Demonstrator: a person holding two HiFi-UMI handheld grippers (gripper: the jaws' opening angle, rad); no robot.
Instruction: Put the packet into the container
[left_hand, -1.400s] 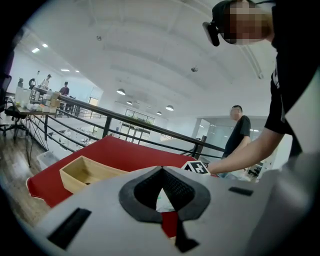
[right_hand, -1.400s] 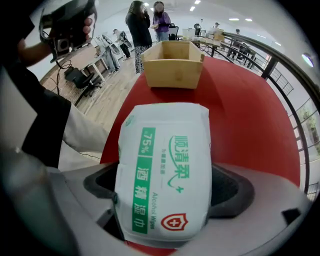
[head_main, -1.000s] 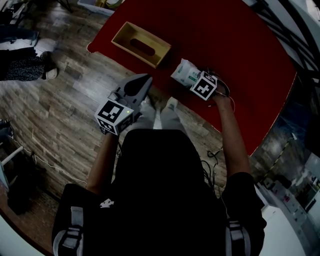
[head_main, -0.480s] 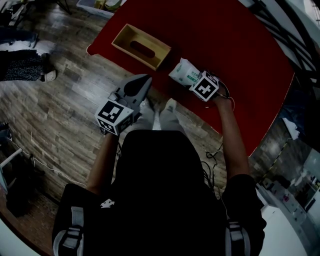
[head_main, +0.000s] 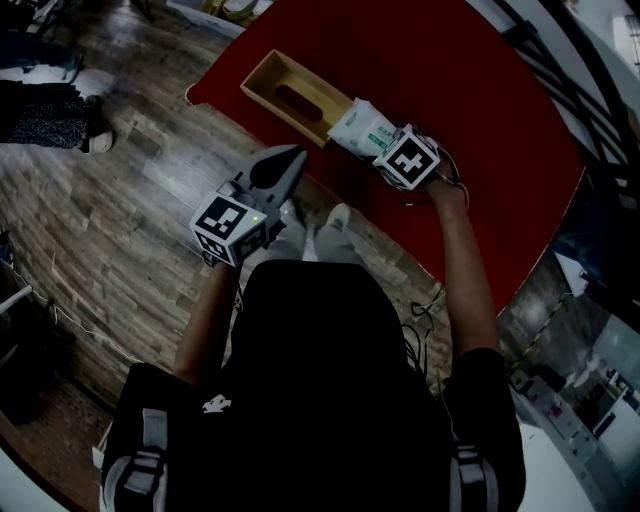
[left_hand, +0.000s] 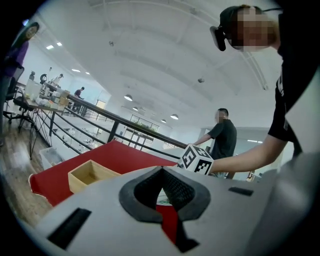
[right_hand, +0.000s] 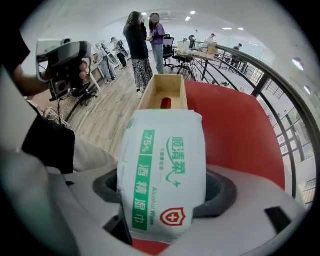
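A white packet (head_main: 358, 128) with green print is lifted over the red table (head_main: 470, 100), and my right gripper (head_main: 382, 146) is shut on it. In the right gripper view the packet (right_hand: 162, 170) stands up between the jaws and points at the open wooden container (right_hand: 147, 97). In the head view its far end overlaps the near end of the container (head_main: 262, 72). A dark red thing (right_hand: 166, 103) lies inside the box. My left gripper (head_main: 285, 158) hangs shut and empty over the floor, short of the table edge. The left gripper view shows the container (left_hand: 75, 176) ahead, left of the left gripper (left_hand: 162, 172).
The table's rounded corner (head_main: 195, 95) lies just left of the container, with wood floor (head_main: 130, 200) below. A black railing (right_hand: 260, 85) runs behind the table. People (right_hand: 137, 40) stand on the floor beyond the box, and another person (left_hand: 225, 140) stands past the table.
My right gripper has closed on the packet, lifted it off the table and carried it left and farther away to the container's near end. The left gripper has barely moved.
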